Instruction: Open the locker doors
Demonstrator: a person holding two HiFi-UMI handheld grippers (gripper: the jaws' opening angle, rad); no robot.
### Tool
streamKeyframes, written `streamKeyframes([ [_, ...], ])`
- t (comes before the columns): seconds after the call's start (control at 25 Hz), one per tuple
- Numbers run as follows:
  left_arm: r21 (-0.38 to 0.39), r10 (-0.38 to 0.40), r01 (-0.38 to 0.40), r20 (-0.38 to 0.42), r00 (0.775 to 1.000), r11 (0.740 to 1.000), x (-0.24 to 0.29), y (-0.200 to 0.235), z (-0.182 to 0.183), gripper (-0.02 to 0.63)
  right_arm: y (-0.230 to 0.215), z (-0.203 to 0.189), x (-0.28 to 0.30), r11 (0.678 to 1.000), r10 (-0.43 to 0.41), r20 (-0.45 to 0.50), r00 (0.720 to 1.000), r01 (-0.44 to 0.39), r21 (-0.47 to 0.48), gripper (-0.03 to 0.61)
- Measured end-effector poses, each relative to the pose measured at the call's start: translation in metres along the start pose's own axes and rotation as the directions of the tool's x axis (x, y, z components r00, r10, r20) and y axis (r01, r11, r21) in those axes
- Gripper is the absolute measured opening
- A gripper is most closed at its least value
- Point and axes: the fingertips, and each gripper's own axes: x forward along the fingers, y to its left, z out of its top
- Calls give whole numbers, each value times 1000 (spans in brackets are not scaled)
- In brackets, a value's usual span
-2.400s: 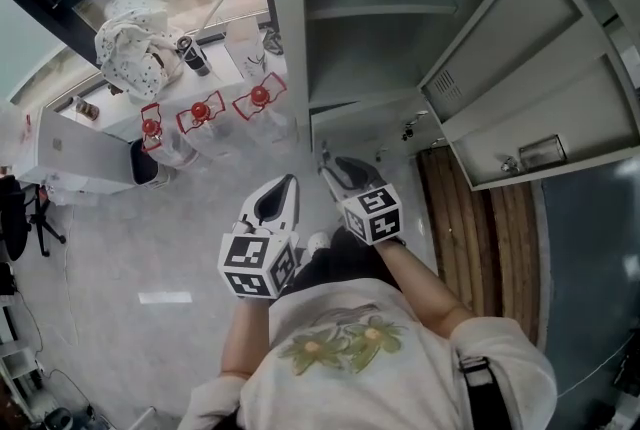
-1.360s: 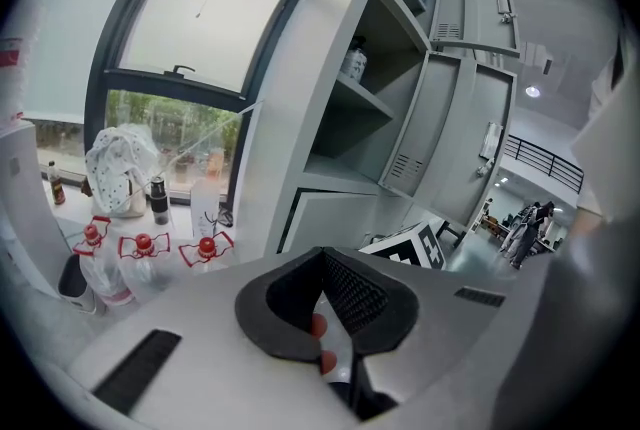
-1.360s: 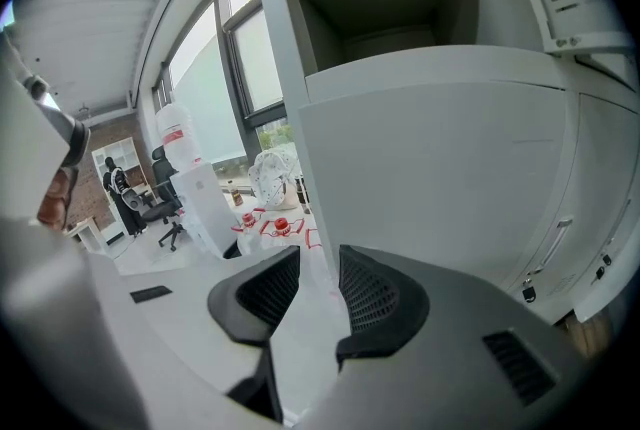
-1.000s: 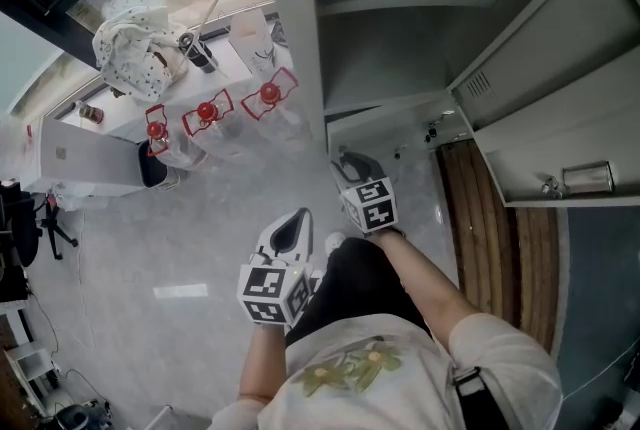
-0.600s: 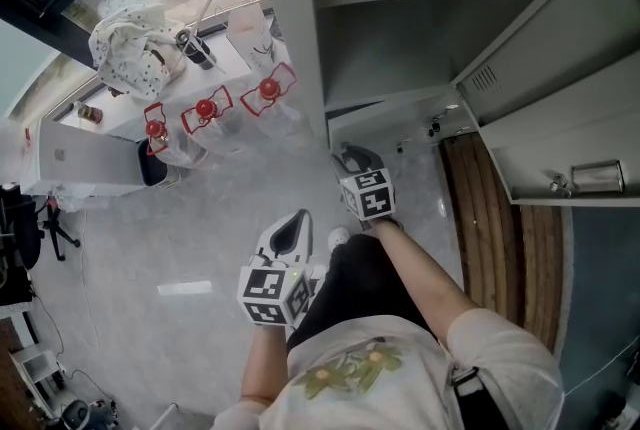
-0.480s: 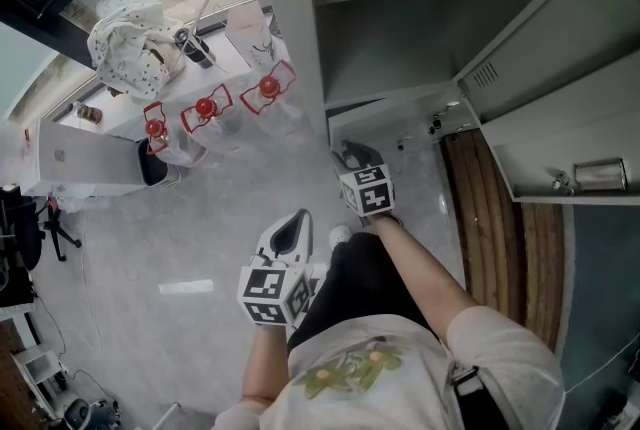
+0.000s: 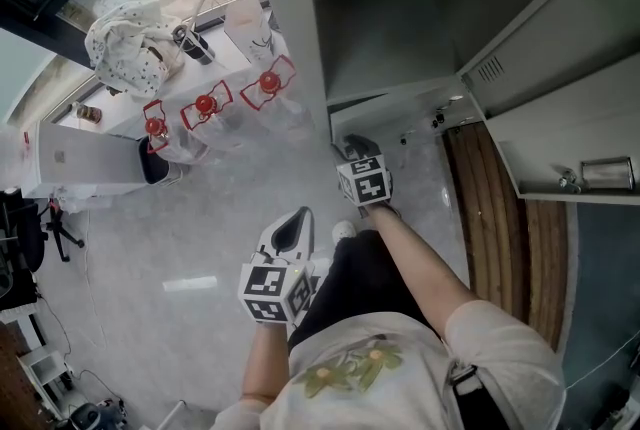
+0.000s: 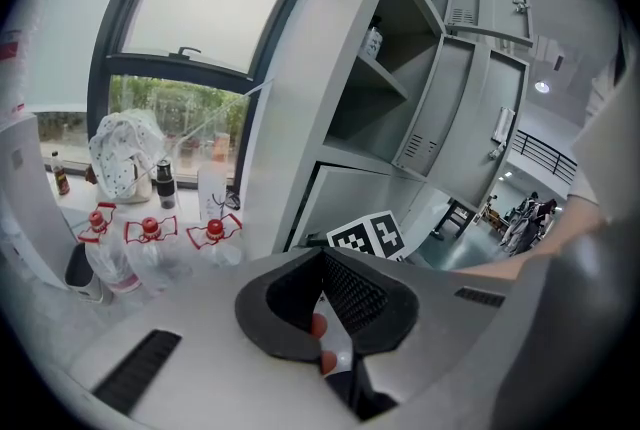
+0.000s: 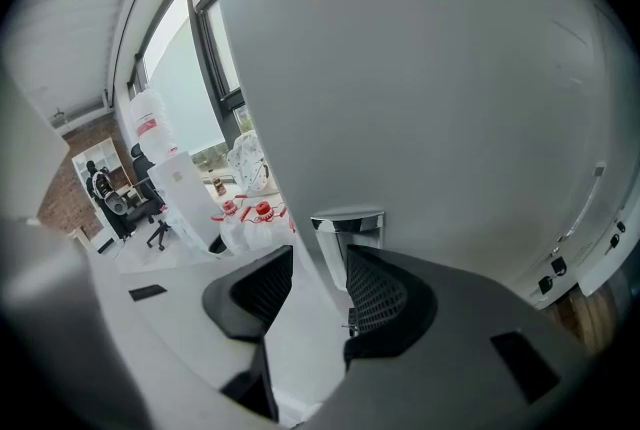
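At the lower locker door [image 9: 450, 118] we list: right gripper [image 9: 318, 268], jaws opening around chrome handle [image 9: 346, 222]; left gripper [image 8: 322, 263], clenched, empty.

Left tongs [image 8: 322, 263] pressed together, facing locker [image 8: 325, 68]

The closed lower door [image 9: 430, 118] blocks the right gripper [image 9: 318, 258] ahead, its chrome handle [image 9: 347, 223] between the opening jaws. Red-capped bottles [image 7: 205, 108] crowd the left side; the bare floor [image 7: 200, 218] nearer the person lies open.
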Motion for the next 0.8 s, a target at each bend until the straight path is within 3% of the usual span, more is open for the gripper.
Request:
streamKeyframes([
  [0.32,-11,-4,4,-10,1000,1000,1,4,-5,29,-1,4,7,1000,-21,-8,1000,21,11,158],
  [0.8,-31,-22,21,-19,1000,999,1,7,-5,29,-5,-1,2,987,-148,-44,988,151,64,147],
])
